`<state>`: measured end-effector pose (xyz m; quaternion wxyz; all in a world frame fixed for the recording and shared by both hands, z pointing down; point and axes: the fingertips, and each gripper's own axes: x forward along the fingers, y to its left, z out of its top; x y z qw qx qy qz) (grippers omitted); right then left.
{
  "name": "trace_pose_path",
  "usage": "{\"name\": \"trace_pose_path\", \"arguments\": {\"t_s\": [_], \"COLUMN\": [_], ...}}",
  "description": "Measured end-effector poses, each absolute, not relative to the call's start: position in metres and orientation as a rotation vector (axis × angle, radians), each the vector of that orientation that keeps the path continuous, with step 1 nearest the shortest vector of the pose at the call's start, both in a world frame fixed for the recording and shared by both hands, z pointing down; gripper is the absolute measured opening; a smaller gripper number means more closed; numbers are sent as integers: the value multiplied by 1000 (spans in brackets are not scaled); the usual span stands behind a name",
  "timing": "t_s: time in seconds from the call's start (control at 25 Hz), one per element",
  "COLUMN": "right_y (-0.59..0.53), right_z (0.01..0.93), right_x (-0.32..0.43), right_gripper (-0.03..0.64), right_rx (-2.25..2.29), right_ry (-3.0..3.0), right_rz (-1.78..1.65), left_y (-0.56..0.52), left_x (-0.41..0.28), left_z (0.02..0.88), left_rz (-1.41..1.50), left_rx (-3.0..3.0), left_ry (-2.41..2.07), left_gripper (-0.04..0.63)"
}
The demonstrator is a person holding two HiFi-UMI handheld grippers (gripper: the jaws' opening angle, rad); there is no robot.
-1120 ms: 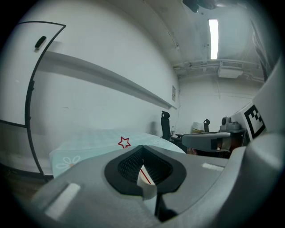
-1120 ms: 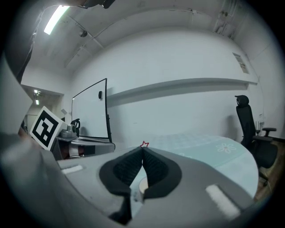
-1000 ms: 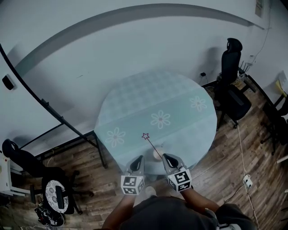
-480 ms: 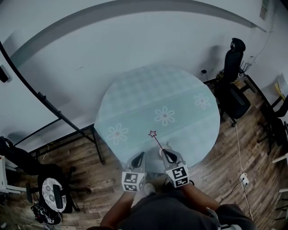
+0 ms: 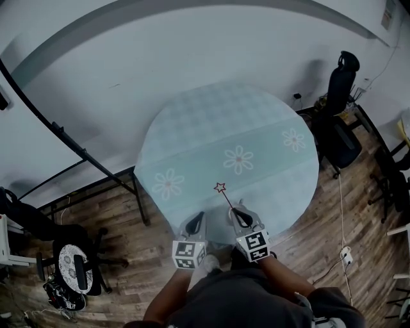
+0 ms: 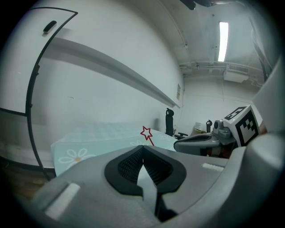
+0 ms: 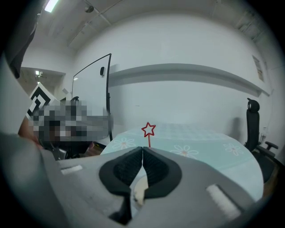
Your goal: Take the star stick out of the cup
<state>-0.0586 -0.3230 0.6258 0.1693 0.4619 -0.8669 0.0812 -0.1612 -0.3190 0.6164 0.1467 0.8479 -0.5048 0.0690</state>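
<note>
My right claw is closed on the star stick. Its black ribbed pads meet at the tips, and the thin red wire stands straight up from that point, ending in an open red star outline. Through the gap below the pads a pale cream shape shows, but I cannot tell what it is.

My left claw is closed on nothing, with its pads touching at the tips. From it I see the star stick just beyond, and my right claw close on the right.

In the head view, both claws sit side by side at the near edge of the tabletop, the left claw just beside the right claw. The star stick leans up and to the left from the right claw, with its star over the cloth. Each claw carries a marker cube, left and right, printed with black-and-white square patterns and no readable words.

The tabletop is round and covered in a pale teal cloth with white daisies. Around it is a wooden floor. A black office chair stands by the white wall at the right. A small notice hangs high on that wall, its print too small to read.
</note>
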Motion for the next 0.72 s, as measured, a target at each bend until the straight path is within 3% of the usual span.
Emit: {"name": "trace_pose_path", "arguments": {"t_s": [0.72], "right_y": [-356], "right_z": [674], "right_x": [-69], "right_gripper": [55], "right_rx": [1192], "right_ry": [-2375], "right_rz": [258], "left_y": [-324], "left_x": [-175], "left_z": [638], "left_rz": [244], "left_rx": [2343], "left_ry": [-1533], "left_gripper": [5]}}
